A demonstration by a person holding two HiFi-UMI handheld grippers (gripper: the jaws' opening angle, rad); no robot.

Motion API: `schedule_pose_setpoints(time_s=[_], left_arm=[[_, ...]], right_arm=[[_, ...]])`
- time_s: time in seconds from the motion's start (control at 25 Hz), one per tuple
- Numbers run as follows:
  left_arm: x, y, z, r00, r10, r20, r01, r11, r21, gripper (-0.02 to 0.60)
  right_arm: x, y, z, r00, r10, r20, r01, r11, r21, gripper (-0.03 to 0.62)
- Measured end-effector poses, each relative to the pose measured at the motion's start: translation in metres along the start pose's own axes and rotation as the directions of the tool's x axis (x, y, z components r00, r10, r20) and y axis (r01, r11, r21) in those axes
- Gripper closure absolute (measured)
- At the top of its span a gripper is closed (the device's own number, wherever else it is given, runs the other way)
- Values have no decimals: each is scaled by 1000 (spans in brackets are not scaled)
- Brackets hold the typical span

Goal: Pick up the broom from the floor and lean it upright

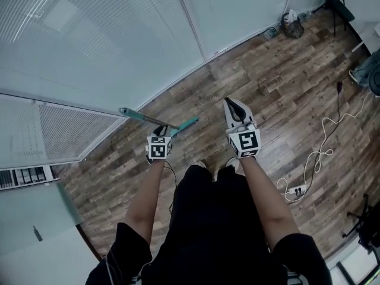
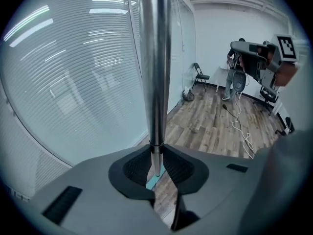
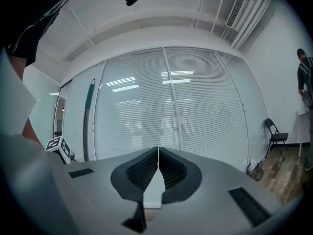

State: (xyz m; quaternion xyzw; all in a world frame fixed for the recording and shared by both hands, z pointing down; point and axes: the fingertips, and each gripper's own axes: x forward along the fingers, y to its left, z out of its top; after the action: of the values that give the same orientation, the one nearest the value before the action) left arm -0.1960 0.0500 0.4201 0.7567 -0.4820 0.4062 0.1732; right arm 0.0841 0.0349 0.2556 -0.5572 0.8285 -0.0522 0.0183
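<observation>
The broom is off the wood floor (image 1: 279, 94), held by its metal handle (image 2: 155, 58), which rises straight up between the pads of my left gripper (image 2: 155, 163). A teal part (image 2: 152, 181) shows just below the pads. From the head view the handle (image 1: 145, 119) slants from a teal grip at upper left down to my left gripper (image 1: 159, 133), with a teal piece (image 1: 187, 123) sticking out to the right. My right gripper (image 1: 235, 108) is beside it, shut and empty, pointing at the glass wall. The right gripper view shows its jaws (image 3: 158, 153) closed and the broom handle (image 3: 87, 126) upright at left.
A glass wall with blinds (image 1: 107, 46) runs right ahead of both grippers. A white cable and power strip (image 1: 309, 165) lie on the floor to the right. A folding chair (image 2: 199, 76) and a bag (image 1: 291, 24) stand by the far wall, and a person (image 2: 234, 77) stands there.
</observation>
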Motion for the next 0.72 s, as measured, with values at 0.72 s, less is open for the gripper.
schedule_pose_setpoints(time_s=[0.72], left_arm=[[46, 8, 33, 1000, 15, -10, -15, 999, 28, 492]], right_arm=[[14, -47, -4, 998, -33, -45, 30, 998, -59, 574]])
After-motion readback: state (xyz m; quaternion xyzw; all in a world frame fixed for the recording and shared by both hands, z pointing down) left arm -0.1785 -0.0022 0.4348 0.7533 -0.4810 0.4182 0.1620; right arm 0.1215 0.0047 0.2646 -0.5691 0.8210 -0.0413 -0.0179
